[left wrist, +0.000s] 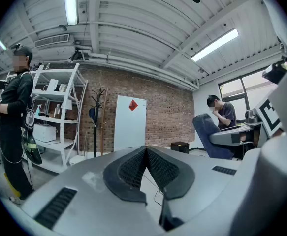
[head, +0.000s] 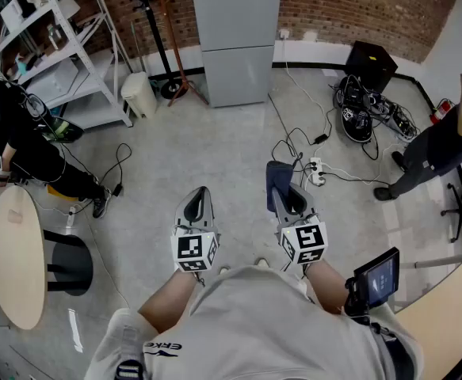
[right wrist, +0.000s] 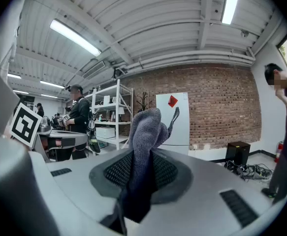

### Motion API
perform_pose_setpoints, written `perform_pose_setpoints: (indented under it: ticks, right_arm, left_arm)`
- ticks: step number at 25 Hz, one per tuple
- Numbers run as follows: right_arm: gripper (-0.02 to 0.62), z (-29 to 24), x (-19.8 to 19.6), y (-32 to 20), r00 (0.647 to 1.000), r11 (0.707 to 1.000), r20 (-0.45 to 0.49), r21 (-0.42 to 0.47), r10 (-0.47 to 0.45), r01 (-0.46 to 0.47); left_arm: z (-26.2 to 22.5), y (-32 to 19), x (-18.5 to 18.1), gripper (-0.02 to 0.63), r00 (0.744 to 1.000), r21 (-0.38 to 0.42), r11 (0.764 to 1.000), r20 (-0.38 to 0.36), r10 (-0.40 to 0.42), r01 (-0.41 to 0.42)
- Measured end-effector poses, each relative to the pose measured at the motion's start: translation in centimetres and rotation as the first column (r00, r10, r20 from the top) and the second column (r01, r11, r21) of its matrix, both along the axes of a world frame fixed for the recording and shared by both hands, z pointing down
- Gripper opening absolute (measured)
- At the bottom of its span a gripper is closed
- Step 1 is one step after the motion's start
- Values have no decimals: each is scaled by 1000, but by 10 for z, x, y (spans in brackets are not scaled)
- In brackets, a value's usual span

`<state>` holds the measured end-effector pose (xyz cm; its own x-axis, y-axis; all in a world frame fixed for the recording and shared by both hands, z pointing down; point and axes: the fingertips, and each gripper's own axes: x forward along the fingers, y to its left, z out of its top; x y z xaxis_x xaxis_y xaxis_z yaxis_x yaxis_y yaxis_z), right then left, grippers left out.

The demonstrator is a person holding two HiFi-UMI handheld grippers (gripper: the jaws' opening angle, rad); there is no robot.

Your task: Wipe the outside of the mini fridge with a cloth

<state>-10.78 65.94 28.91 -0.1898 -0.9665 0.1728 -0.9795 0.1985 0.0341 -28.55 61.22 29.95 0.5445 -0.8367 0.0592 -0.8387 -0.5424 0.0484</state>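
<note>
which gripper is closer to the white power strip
Right: the right gripper, gripping the cloth, is just left of the power strip; the left gripper is farther left.

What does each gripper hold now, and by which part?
The right gripper clamps the grey cloth by a bunched part; the left gripper holds nothing.

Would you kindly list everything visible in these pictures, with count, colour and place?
mini fridge: one, pale grey, against the brick wall
shelf rack: one, white, left of the fridge
coat stand: one, dark, between rack and fridge
bin: one, white, beside the rack
round table: one, beige, far left
power strip: one, white, on the floor
bystanders: two, dark clothes, far left and far right
cloth: one, blue-grey, clamped in the right gripper
left gripper: one, grey, shut, empty
right gripper: one, grey, shut on the cloth
</note>
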Motion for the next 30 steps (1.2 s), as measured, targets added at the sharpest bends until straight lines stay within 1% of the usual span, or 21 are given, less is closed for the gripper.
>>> perform_pose_setpoints:
  ticks: [9, 15, 23, 30]
  right_arm:
    - [86, 2, 9, 1, 1000, 1000, 1, -1, 0, 0]
    - [86, 4, 26, 1, 1000, 1000, 25, 6, 11, -11]
    - [86, 4, 52, -7, 999, 1000, 32, 3, -9, 9]
    - [86, 4, 82, -15, 999, 999, 34, 7, -39, 39]
  left_arm:
    - [0, 1, 8, 3, 1000, -4, 1000, 7, -10, 10]
    - [3, 1, 19, 3, 1000, -7, 1000, 10, -26, 26]
    - [1, -2, 48, 3, 999, -15, 999, 6, -47, 47]
    - [-6, -5, 76, 3, 997, 1, 997, 6, -75, 75]
